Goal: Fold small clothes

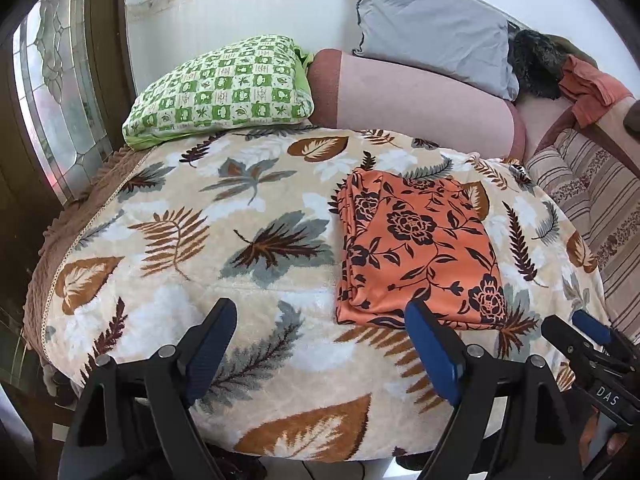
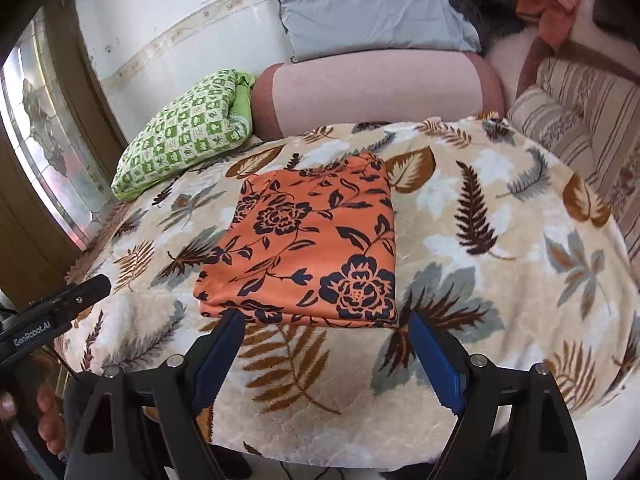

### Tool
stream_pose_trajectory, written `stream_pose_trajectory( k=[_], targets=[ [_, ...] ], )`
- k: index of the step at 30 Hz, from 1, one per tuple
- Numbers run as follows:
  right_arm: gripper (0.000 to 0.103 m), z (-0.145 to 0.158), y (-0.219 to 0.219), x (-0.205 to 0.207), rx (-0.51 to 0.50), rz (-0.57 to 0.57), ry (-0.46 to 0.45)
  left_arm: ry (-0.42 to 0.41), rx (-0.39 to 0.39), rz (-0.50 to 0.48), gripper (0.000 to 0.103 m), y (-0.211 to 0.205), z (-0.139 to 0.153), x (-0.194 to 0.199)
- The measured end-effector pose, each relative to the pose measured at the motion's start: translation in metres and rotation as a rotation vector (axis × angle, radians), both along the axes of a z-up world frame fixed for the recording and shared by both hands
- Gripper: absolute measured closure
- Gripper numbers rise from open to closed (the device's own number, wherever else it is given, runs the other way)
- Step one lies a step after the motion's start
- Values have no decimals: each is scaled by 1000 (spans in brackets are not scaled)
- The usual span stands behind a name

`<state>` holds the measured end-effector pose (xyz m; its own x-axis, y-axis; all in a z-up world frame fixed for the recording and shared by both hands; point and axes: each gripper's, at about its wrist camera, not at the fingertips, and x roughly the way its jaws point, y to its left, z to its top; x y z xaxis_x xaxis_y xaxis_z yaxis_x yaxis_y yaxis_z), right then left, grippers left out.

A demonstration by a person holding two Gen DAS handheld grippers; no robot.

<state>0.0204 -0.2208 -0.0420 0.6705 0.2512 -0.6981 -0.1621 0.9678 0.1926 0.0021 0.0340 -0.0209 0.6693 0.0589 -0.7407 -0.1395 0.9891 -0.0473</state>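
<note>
An orange cloth with a dark flower print (image 1: 416, 248) lies folded in a neat rectangle on the leaf-patterned blanket (image 1: 240, 240). It also shows in the right wrist view (image 2: 308, 248), straight ahead of my right gripper. My left gripper (image 1: 320, 316) is open and empty, hovering over the blanket just left of the cloth's near edge. My right gripper (image 2: 326, 320) is open and empty, just short of the cloth's near edge. Each gripper shows at the edge of the other's view, the right one (image 1: 580, 336) and the left one (image 2: 72, 296).
A green checked pillow (image 1: 224, 88) lies at the back left, a pink bolster (image 1: 420, 104) and a grey pillow (image 1: 432, 24) behind. A striped cushion (image 1: 592, 196) is at the right. A window (image 1: 52, 92) stands to the left. The blanket's near edge drops off below the grippers.
</note>
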Motion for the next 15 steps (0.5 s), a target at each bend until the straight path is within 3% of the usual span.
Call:
stream_pose_trajectory(
  k=[15],
  targets=[
    [17,6,4,6,-99,1,19,6,-1,-41,17,-25,5,9]
  ],
)
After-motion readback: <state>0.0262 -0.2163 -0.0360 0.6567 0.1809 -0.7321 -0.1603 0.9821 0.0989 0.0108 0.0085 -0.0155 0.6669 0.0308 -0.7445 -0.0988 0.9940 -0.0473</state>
